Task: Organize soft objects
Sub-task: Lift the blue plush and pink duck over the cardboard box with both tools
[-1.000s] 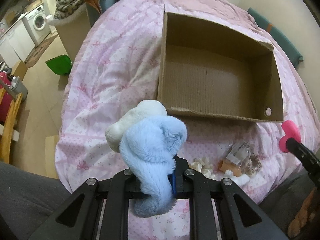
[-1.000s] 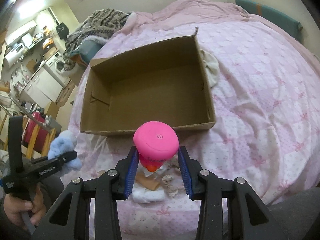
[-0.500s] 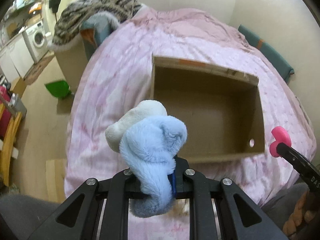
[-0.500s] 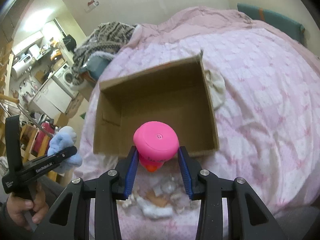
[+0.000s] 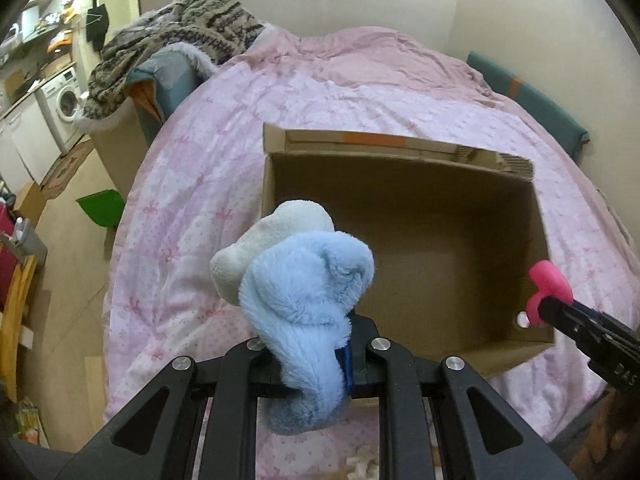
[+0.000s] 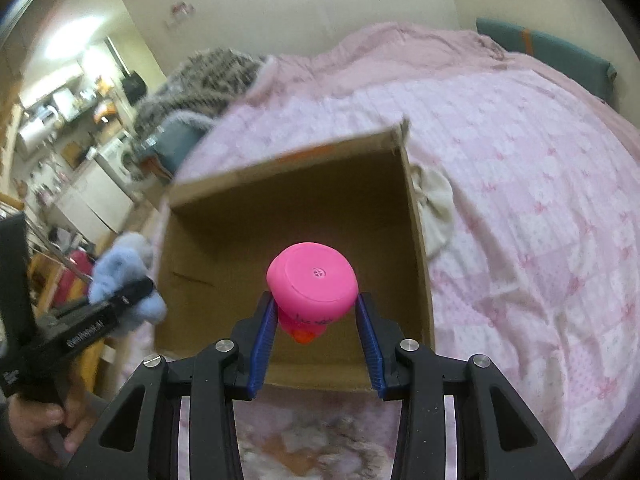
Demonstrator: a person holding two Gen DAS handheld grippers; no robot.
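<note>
Both tongs have risen and tipped forward over the last second: the box now sits lower and nearer in each view, and the small clutter on the bed that lay ahead of them has slipped almost out of sight beneath.

Blue plush toy (image 5: pixel 308 304) is clamped in the left tongs (image 5: pixel 316 354), its white part (image 5: pixel 276 236) bulging past the tips, over the near-left corner of the cardboard box (image 5: pixel 404 240). Pink toy (image 6: pixel 313 280) is pinched between the blue pads of the right tongs (image 6: pixel 314 340), hanging over the box's near wall. Neither toy is in the box yet; the box interior shows nothing inside.

Risks, as judged:
- The blue plush sits at the box's left edge; released there, it could catch the rim and fall to the bed (image 5: pixel 192 184).
- The pink toy is rounded and held low on its body; a loosened squeeze may let it pop out short of the near wall.
- The two tongs are converging on one opening and could knock together.

View differences: the left camera shows a round hole (image 5: pixel 521 321) in the box's right wall beside the pink toy; the right camera shows a cream cloth (image 6: pixel 434 216) against the outside of that wall, and the person's hand (image 6: pixel 38 426) on the left handle.
</note>
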